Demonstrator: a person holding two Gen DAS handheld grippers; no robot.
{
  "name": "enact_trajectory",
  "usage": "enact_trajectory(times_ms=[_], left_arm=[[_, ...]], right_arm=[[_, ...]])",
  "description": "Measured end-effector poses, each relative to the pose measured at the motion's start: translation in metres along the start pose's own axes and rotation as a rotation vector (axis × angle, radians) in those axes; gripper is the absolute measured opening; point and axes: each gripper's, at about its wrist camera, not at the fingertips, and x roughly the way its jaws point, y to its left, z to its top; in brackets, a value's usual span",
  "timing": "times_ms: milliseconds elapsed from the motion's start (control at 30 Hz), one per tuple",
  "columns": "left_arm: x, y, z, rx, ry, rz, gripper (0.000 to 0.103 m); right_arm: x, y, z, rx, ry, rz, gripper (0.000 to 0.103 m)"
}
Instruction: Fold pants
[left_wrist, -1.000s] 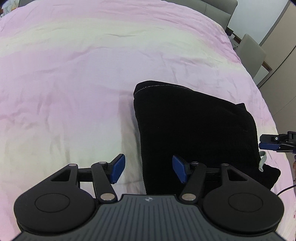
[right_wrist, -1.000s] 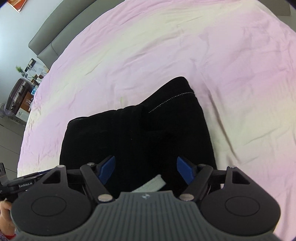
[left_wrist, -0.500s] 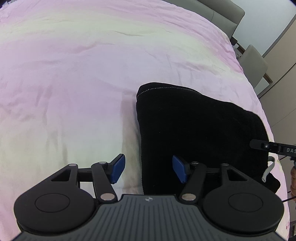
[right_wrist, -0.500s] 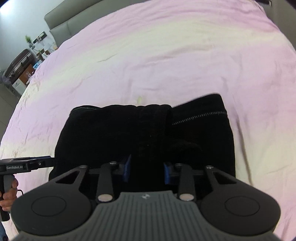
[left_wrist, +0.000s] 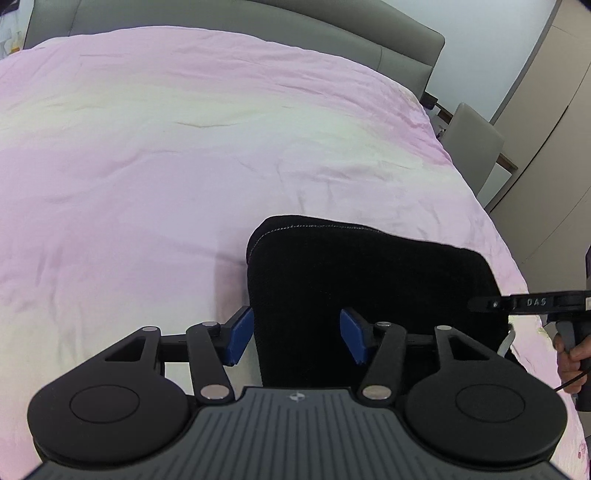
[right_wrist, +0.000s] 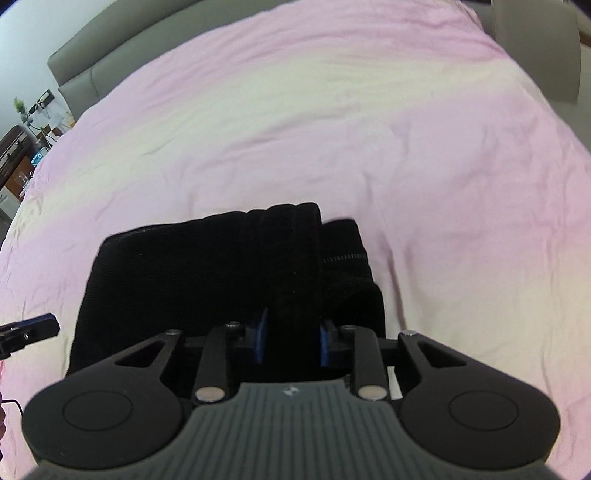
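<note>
Two hand-held grippers are working at the near edge of the bed (left_wrist: 184, 147), where I am seeing the black pants (left_wrist: 362, 280) lying as a folded bundle on the pink and cream cover. My left hand-held gripper (left_wrist: 298, 338) is hanging over the bundle's left edge with its jaws closing but spread: one blue pad (left_wrist: 242, 336) is sitting over the cover just beside the cloth, the other over the black fabric, and neither is pressing on it. My right hand-held gripper (right_wrist: 291, 341) is closing too, and its blue pads are already pinching a raised ridge of the pants (right_wrist: 229, 280) between them at the near edge. From the left wrist view I am also seeing that right tool (left_wrist: 532, 304) reaching in from the right edge, with a person's hand (left_wrist: 572, 354) gripping its handle. A grey headboard (left_wrist: 388, 44) is standing at the far end of the bed.
</note>
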Motion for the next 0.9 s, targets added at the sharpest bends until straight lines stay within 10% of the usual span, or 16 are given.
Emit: enact_trajectory(times_ms=[400,900], left_arm=[[0.006,-0.023,0.009,0.110,0.017,0.062,0.048],[0.002,-0.050,-0.046,0.259,0.118,0.080,0.047]], right_arm=[[-0.039,0.026,-0.019,-0.306,-0.056,-0.130,0.051],[-0.045,0.022,-0.112,-0.372,-0.052,-0.111,0.016]])
